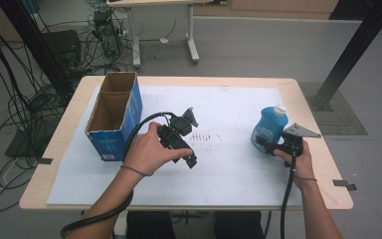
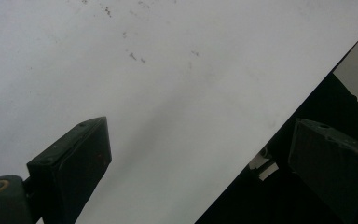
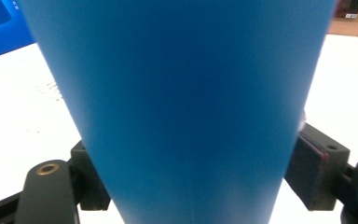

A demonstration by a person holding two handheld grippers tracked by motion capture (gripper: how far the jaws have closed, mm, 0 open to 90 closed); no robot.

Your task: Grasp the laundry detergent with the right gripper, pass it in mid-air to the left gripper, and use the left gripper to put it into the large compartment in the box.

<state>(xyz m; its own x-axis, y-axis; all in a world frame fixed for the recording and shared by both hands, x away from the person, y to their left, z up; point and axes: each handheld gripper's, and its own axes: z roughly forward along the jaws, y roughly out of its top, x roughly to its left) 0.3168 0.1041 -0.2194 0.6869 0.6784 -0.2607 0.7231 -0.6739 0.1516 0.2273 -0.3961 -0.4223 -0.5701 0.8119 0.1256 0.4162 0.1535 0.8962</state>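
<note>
High view — white sheet (image 1: 229, 164) covers table (image 1: 298, 87).

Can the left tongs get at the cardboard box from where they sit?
Probably yes. The left tongs are open and hold nothing, and the cardboard box stands just beyond that hand on the white sheet, with nothing between them.
</note>
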